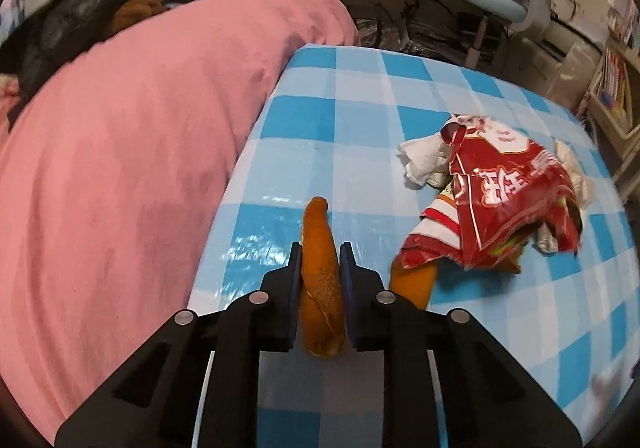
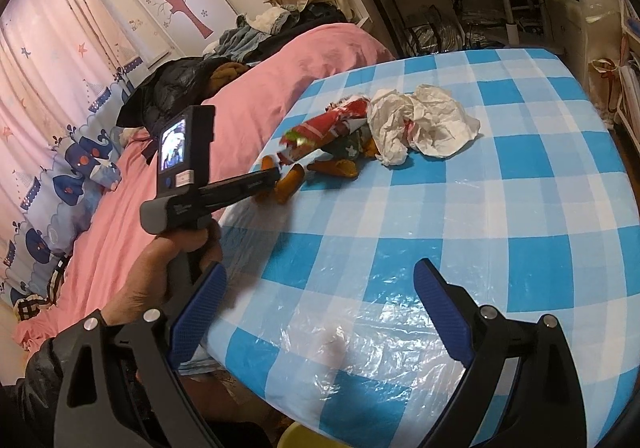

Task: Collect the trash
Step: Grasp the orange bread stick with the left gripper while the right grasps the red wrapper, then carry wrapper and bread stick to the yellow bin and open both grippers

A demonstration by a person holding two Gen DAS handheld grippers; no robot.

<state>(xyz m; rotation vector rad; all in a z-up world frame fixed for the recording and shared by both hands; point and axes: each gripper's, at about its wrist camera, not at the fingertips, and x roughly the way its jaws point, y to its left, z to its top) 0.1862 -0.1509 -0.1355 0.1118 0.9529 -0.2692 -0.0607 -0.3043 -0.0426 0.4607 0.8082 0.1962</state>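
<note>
Left wrist view: left gripper (image 1: 320,260) clamps an orange peel (image 1: 320,280) on the checked worktop (image 1: 360,108) — right gripper (image 2: 320,288) spread wide, empty.

Right claw (image 2: 320,312) agape over blue-checked table (image 2: 520,208); beyond, crumpled white paper (image 2: 420,124) beside red wrapper (image 2: 340,120)

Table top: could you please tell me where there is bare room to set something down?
The checked table is bare in front of the open right gripper and along the edge beyond the tissue. It is crowded toward the pink bed, where the red wrapper, tissue and peels lie.
</note>
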